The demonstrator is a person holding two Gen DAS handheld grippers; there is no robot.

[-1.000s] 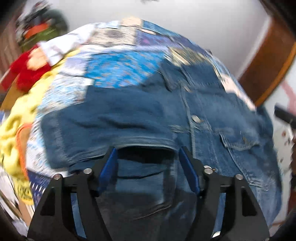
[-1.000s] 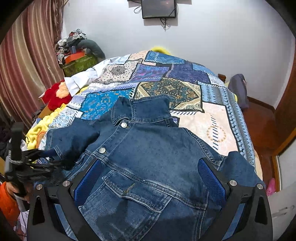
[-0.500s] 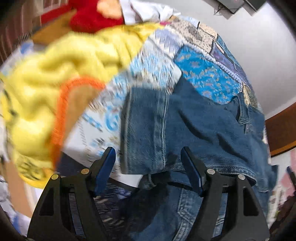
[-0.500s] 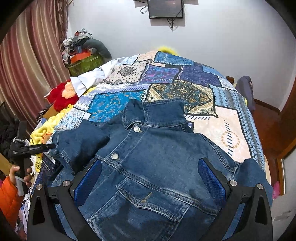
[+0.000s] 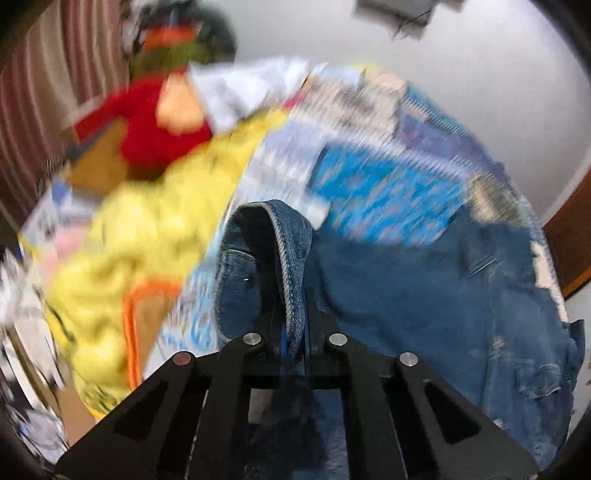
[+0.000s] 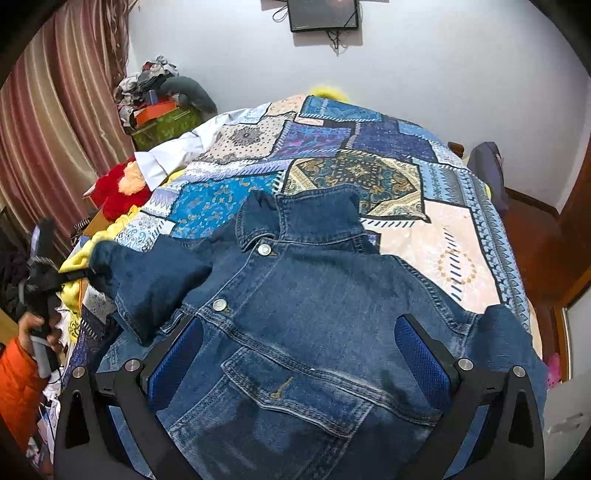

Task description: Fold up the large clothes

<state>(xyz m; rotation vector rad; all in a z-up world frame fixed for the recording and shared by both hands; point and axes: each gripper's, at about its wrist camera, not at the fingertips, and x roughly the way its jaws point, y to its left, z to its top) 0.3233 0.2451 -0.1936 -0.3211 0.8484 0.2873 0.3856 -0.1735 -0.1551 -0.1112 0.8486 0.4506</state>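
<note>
A blue denim jacket [image 6: 314, 306] lies front up on the patchwork bedspread [image 6: 454, 236], collar toward the far wall. My left gripper [image 5: 293, 332] is shut on the cuff of the jacket's left sleeve [image 5: 266, 254], which curls up out of the jaws. The right wrist view shows the left gripper [image 6: 79, 275] at the bed's left edge, holding that sleeve [image 6: 147, 273]. My right gripper [image 6: 299, 362] is open and empty above the jacket's chest pocket [image 6: 295, 391].
A yellow blanket [image 5: 140, 243] and a red plush toy [image 6: 118, 192] lie at the bed's left edge. Piled clothes and boxes [image 6: 159, 103] stand by the striped curtain [image 6: 55, 122]. A screen [image 6: 323, 14] hangs on the far wall. A wooden door [image 6: 576, 229] is at right.
My left gripper has gone from open over the sleeve to shut on its cuff and lifted it. The right gripper has stayed open and drifted slightly over the jacket.
</note>
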